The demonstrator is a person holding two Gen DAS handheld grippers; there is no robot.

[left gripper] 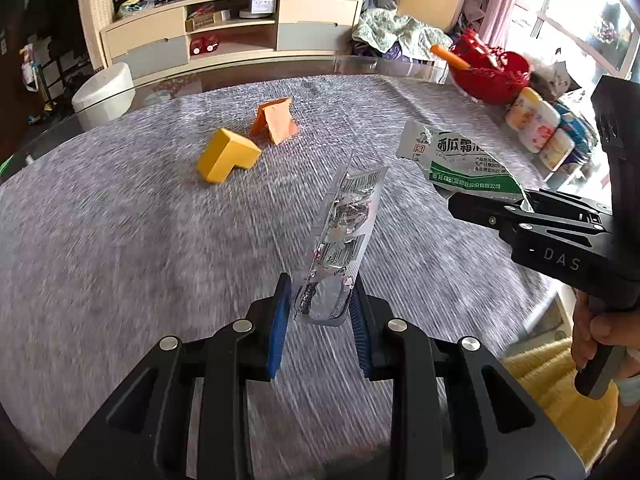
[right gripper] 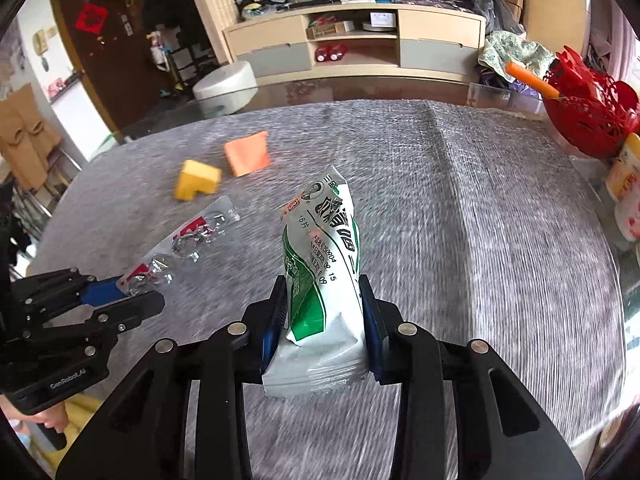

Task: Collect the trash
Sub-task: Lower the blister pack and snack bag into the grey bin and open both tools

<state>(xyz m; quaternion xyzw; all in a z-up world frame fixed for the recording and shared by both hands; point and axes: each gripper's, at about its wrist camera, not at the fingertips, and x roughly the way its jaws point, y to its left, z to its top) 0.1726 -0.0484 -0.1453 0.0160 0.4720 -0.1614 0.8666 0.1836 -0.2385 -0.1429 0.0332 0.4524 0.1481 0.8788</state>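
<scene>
A: What is the largest surface in both views?

B: A round table under a grey cloth (left gripper: 120,220), with a glass edge showing at its far side. Beyond it stands a low cream cabinet (left gripper: 228,32).

A: Which items lie on the cloth?

B: A yellow L-shaped block (left gripper: 226,154) left of centre and, just beyond it, a folded orange paper (left gripper: 276,120). At the far right edge sits a red openwork basket (left gripper: 490,74) with an orange stick (left gripper: 450,56) poking out of it. These are blurred in the right wrist view.

A: What does the left gripper (left gripper: 320,304) hold?

B: Its blue pads are clamped on the near end of an empty foil blister strip (left gripper: 344,232), which rises clear of the cloth. Only the right wrist view shows the strip's red printing (right gripper: 188,236) and the left gripper from the side (right gripper: 128,296).

A: And the right gripper (right gripper: 322,312)?

B: Its jaws are closed on the lower part of a white-and-green medicine packet (right gripper: 320,264), which stands upright between the fingers. The left wrist view shows the same packet (left gripper: 452,160) from its printed face, held above the cloth at right, and the person's hand (left gripper: 596,328) on the handle.

A: Do the two trash items touch?

B: No; they are held apart, strip left, packet right.
</scene>
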